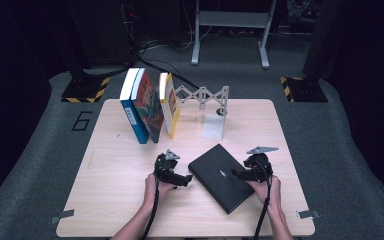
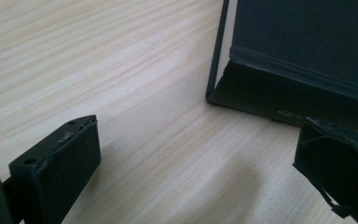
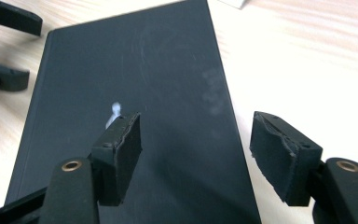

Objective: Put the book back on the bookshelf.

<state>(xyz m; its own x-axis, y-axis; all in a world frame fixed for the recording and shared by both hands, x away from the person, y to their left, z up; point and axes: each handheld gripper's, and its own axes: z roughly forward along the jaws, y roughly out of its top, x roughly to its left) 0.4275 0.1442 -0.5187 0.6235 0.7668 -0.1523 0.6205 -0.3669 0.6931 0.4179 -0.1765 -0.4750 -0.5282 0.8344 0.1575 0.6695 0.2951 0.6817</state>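
Black book [image 1: 224, 176] flat on the worktop [image 1: 115, 200], between both tools. Left tool [image 1: 182, 180] spread wide just beside the book's near corner, pinching nothing. Right tool [image 3: 196, 154] spread over the book's cover and right edge, one pad above it, not squeezing.

Table [image 1: 130, 210] brightly lit from above — dark surroundings; gripper views soft, with faint shadows.

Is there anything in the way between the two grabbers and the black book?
Nothing visible. The black book lies flat on the table, with bare wood between it and the left gripper at its left edge. The right gripper hangs open right over the cover.
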